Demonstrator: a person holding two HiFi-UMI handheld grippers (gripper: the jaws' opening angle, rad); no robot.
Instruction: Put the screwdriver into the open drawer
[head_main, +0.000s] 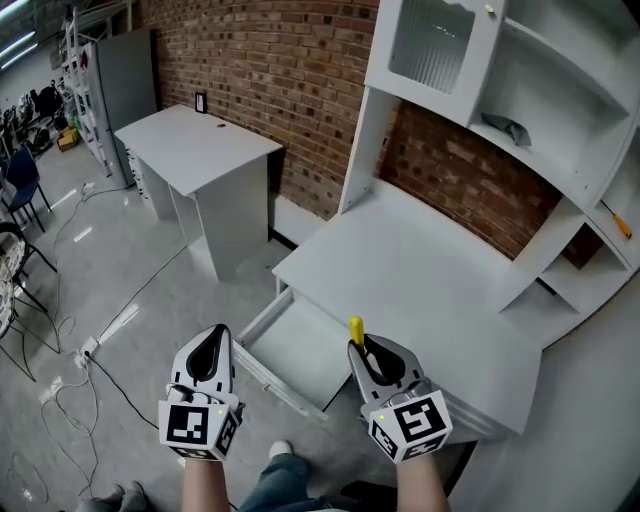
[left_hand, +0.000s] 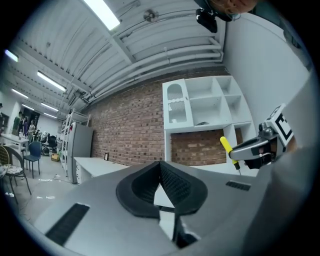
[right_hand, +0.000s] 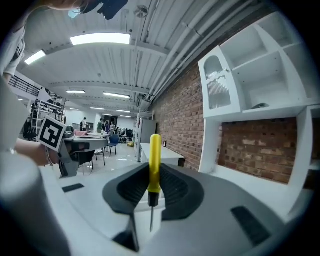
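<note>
Just off the open drawer (head_main: 298, 352), at its three o'clock, the right gripper (head_main: 368, 352) clamps the screwdriver (head_main: 355, 328) by its yellow handle, upright, tip down. At the drawer's nine o'clock, the left gripper (head_main: 218, 338) holds nothing, its jaws closed together.

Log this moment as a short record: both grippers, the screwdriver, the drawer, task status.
left gripper: jaws together, nothing between them
right gripper: shut on the screwdriver
screwdriver: yellow handle up, tip down, clamped between the jaws
drawer: pulled open below the white desk
task status: screwdriver held, not yet in the drawer
</note>
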